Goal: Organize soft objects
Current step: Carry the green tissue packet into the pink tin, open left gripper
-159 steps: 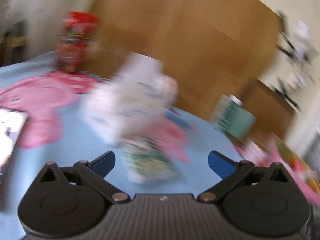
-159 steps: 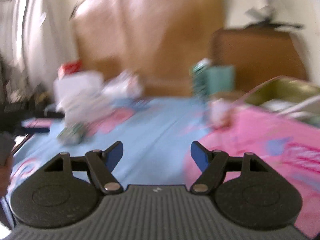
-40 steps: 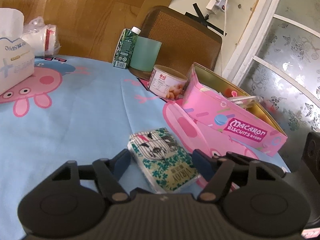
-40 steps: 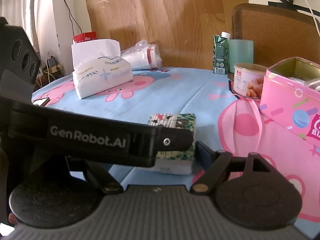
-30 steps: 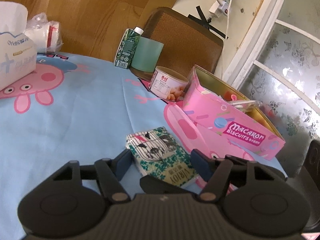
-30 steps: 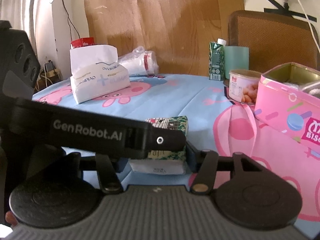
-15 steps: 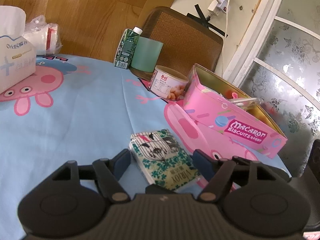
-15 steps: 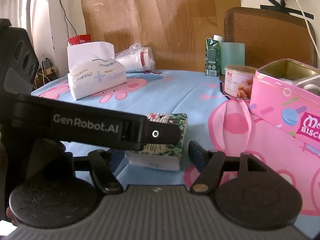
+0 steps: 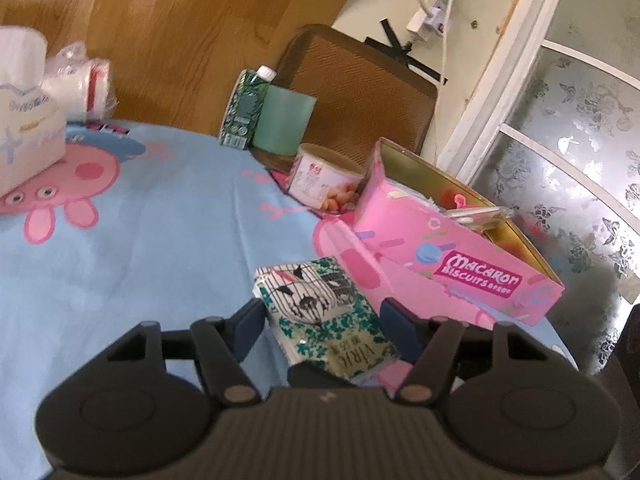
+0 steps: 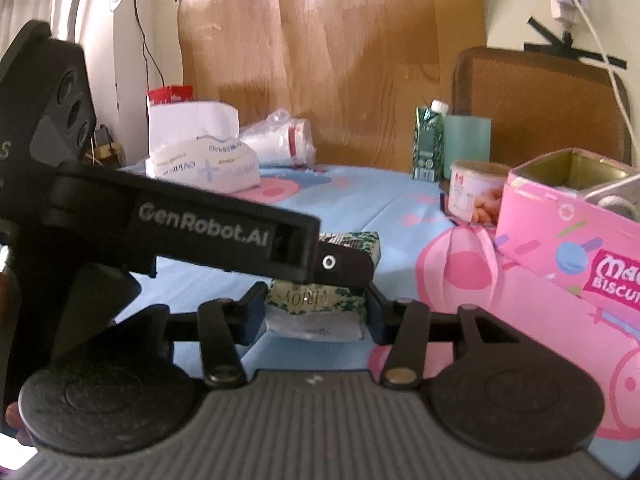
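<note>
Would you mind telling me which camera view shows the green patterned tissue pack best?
The left wrist view: the tissue pack shows its whole printed top, unobstructed. In the right wrist view, only its end face shows, partly hidden behind the left gripper.
</note>
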Demonstrator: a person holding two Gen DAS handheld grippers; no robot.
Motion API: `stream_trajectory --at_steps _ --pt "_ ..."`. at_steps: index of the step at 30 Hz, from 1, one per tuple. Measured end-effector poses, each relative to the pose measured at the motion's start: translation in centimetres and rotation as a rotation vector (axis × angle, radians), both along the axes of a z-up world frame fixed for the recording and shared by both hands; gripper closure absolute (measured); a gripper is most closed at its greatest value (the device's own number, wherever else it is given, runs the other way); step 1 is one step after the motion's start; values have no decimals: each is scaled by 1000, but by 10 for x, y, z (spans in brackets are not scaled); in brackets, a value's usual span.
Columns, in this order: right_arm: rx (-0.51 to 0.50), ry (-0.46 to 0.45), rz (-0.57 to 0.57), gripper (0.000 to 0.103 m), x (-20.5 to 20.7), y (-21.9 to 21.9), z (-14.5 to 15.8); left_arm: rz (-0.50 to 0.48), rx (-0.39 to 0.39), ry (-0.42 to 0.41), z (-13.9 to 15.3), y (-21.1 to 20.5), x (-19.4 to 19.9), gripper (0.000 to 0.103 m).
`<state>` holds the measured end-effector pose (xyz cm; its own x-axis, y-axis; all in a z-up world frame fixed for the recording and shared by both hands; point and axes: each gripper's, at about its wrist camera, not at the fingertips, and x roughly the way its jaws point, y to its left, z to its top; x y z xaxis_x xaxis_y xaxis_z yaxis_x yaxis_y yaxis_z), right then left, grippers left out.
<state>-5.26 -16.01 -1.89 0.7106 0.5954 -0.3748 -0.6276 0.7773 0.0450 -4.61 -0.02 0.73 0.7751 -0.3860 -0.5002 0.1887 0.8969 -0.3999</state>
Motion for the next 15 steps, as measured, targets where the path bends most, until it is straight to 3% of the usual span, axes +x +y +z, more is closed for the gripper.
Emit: stream_trajectory --at_steps 7,15 --pt "63 -59 -78 50 1 -30 9 -65 43 -31 25 -39 17 38" --pt "128 -171 -259 50 11 -85 30 -210 110 -122 61 -117 53 38"
